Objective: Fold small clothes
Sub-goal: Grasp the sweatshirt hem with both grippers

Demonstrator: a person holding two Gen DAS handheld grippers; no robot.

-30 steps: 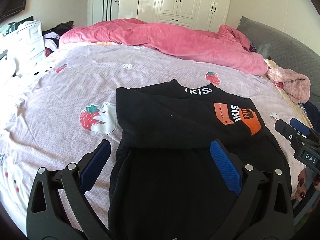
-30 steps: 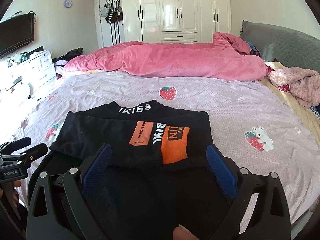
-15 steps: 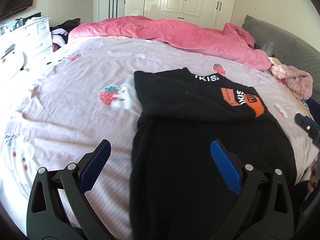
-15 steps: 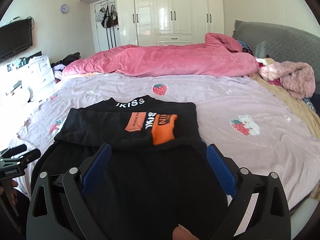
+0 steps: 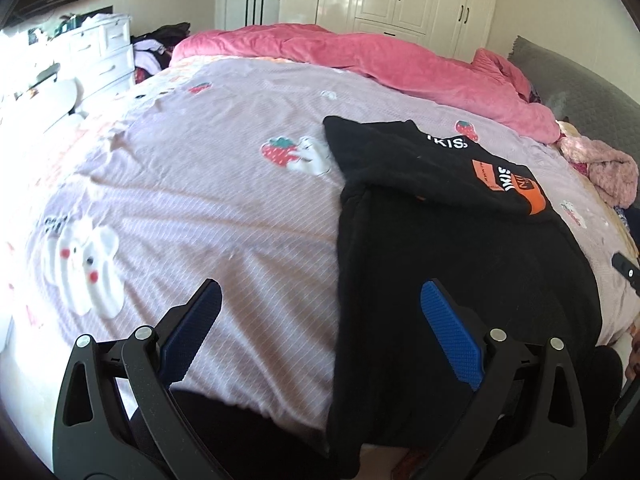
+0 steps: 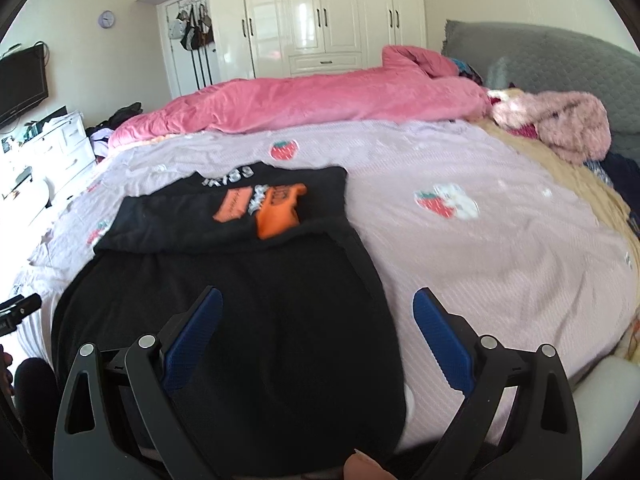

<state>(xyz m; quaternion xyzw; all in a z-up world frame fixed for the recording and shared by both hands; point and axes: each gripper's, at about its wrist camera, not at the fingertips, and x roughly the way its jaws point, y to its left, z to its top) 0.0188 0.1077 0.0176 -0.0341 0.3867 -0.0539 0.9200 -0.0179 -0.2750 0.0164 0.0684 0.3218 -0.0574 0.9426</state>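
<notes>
Blue-padded jaws stand wide and empty on both the left gripper (image 5: 320,320) and right gripper (image 6: 318,316). Since a second ago each has swung outward: the black garment (image 5: 460,264), sleeves folded across, now lies right of the left gripper, hanging over the lilac bedsheet's (image 5: 200,200) near edge.

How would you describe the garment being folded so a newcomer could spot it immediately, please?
On the lilac strawberry-print bedsheet, nearer than the pink duvet, lies a black top. Only it carries an orange patch and white lettering, unlike the fluffy pink garment.
</notes>
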